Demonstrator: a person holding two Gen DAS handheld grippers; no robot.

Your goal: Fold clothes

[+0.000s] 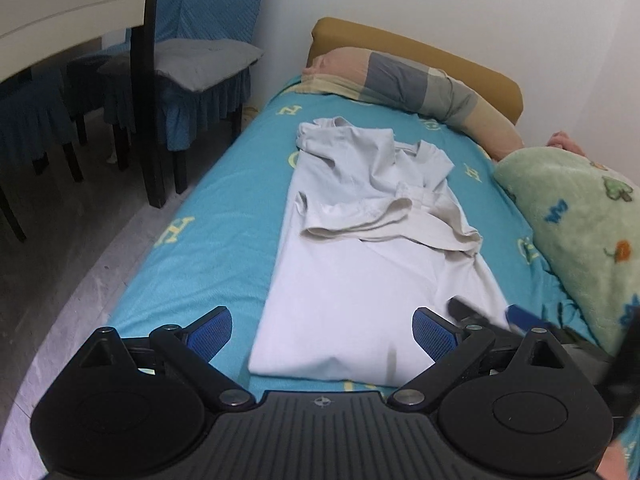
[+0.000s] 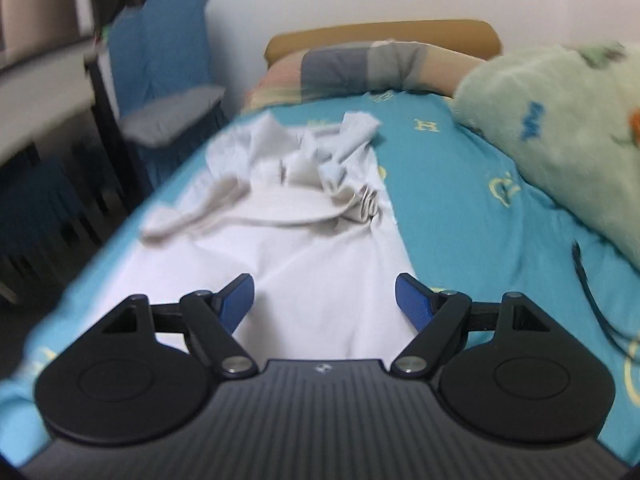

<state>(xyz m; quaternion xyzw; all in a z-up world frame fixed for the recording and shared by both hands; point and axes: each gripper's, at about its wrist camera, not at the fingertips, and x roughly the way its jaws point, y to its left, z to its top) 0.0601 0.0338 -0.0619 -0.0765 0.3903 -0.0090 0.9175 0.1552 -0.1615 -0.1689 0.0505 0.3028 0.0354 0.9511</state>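
Left wrist view showed the white shirt (image 1: 360,264) lying lengthwise along the middle of the bed (image 1: 208,216), its near hem close to the foot edge, both sleeves already turned in across the chest and bunched toward the pillow (image 1: 404,76) end. The left gripper (image 1: 322,334) hovered over the hem with its jaws wide apart, holding nothing; the right gripper (image 2: 325,300) likewise stood spread and empty above the lower body of the shirt. By my judgement the side folds were done and the lengthwise fold remained.
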